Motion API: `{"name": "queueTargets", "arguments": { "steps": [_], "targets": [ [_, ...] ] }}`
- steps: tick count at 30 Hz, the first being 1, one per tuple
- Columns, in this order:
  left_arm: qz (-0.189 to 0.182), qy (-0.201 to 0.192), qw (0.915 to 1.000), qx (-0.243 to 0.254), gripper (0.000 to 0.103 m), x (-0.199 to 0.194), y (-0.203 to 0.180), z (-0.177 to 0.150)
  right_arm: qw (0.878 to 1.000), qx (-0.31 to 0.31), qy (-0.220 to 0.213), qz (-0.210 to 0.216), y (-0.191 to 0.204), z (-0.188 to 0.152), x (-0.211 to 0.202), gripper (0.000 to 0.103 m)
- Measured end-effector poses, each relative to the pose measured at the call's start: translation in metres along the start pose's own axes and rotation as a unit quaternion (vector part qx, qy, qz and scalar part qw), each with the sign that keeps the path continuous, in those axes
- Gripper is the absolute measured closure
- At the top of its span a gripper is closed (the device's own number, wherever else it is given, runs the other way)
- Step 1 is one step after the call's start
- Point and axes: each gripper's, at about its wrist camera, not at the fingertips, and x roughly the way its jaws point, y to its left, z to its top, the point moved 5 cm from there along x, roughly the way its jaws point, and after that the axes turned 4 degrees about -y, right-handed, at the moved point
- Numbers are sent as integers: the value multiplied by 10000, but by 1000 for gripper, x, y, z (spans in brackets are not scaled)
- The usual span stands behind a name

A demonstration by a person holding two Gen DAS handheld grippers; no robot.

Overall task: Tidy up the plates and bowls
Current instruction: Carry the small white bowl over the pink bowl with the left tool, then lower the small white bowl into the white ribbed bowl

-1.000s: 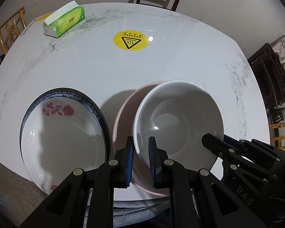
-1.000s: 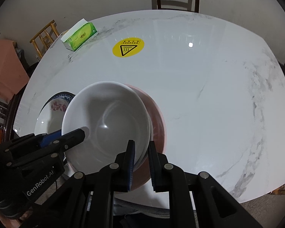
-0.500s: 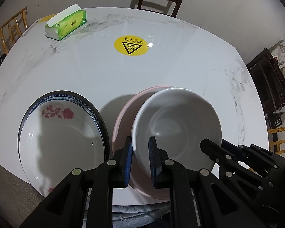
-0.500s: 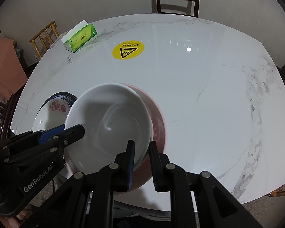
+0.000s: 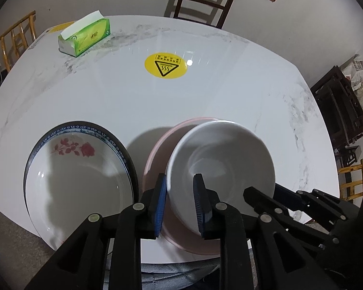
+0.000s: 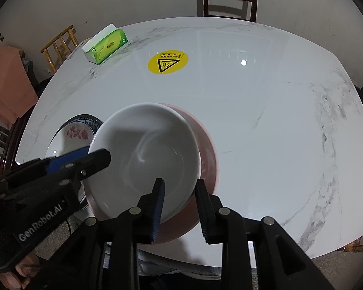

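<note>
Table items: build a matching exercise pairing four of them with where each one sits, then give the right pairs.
Things:
1. white bowl
2. rose-pattern plate
3. tissue box
4. yellow warning sticker

Places:
A. far corner of the table, near a wooden chair
B. nested in the pink bowl
C. flat on the middle of the tabletop
D. stacked on a dark plate, left of the bowls

Pairs: 1-B, 2-D, 3-A, 4-C
</note>
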Motion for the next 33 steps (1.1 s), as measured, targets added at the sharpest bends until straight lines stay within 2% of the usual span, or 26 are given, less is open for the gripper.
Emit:
{"name": "queueTargets", "arguments": {
  "steps": [9, 22, 33],
  "targets": [
    [35, -242, 9997, -7, 74, -15, 3, 4, 10000, -66, -54, -9, 5, 0, -4, 69],
    [103, -309, 9991, -275, 73, -33, 27, -12, 9999, 36, -149, 69, -2, -3, -14, 69],
    [27, -311, 9965, -772, 73, -45, 54, -22, 9983, 413, -367, 208, -23, -8, -40, 69]
  ]
}}
